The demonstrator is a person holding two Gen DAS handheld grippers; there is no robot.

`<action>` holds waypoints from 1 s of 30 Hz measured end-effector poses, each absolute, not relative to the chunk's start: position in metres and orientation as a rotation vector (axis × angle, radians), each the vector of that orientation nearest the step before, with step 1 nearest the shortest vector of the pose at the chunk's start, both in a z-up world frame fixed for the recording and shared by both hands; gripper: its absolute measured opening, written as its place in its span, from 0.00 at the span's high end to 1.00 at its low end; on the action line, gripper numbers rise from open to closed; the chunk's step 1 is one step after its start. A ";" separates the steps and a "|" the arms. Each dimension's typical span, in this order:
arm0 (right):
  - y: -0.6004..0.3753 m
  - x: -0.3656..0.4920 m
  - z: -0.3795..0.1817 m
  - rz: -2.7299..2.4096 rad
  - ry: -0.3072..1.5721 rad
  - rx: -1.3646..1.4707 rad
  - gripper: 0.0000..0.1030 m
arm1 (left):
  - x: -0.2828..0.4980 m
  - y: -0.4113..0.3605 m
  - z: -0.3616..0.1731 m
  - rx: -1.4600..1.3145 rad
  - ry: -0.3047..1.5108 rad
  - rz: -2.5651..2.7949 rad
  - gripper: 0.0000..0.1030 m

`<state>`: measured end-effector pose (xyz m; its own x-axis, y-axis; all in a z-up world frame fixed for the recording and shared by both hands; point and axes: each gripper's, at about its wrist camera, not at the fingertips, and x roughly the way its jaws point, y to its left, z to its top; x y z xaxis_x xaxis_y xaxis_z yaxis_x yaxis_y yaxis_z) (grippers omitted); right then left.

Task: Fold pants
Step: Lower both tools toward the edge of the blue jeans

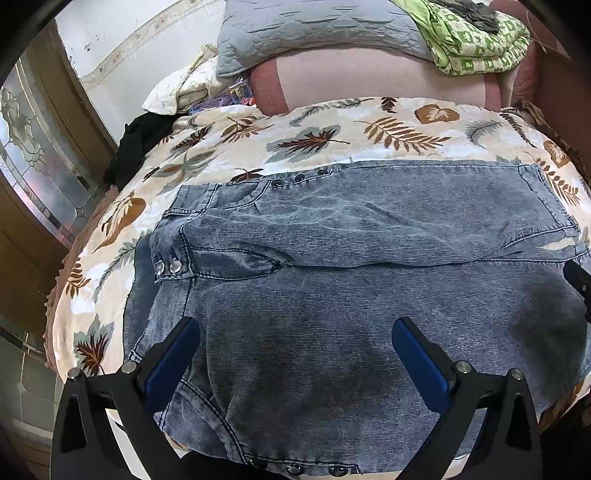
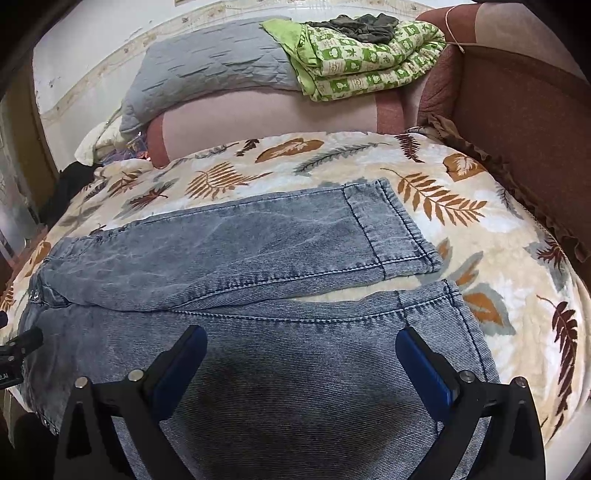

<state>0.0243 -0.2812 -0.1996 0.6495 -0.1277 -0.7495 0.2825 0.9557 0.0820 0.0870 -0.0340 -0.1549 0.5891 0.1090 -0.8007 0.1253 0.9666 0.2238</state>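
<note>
Nearest the lenses, both tools are hanging released, blue pads spread wide and grasping nothing: the left tool (image 1: 295, 347) is hovering over the waist end of the jeans (image 1: 369, 295), and the right tool (image 2: 301, 354) is hovering over the nearer leg toward its cuff. The jeans (image 2: 258, 350) are lying flat on a leaf-print blanket (image 2: 498, 258) covering the bed, legs side by side with a thin strip of blanket showing between the cuffs.

Only the left view is showing the waistband with its two metal snaps (image 1: 168, 266) and rows of dark studs at the hip; a glass-panelled door (image 1: 33, 158) is standing at its left edge. Only the right view is showing both stitched cuffs, the farther cuff (image 2: 395, 229) lying clear on the blanket, and the brown padded bed frame (image 2: 524, 122) on the right.

Farther back, a pinkish bolster (image 1: 369, 77) is lying across the bed, with a grey quilted pillow (image 2: 207, 70) and a folded green patterned quilt (image 2: 369, 59) resting on it, dark cloth (image 2: 354, 26) heaped on top.
</note>
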 end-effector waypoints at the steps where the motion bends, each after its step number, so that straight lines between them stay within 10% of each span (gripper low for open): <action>1: -0.281 0.024 -0.200 -0.234 0.834 0.198 0.00 | 0.087 -0.034 -0.155 0.269 0.944 -0.010 0.00; 30: -0.306 0.021 -0.200 -0.239 0.858 0.302 0.00 | 0.138 0.066 -0.127 0.214 0.893 0.195 0.00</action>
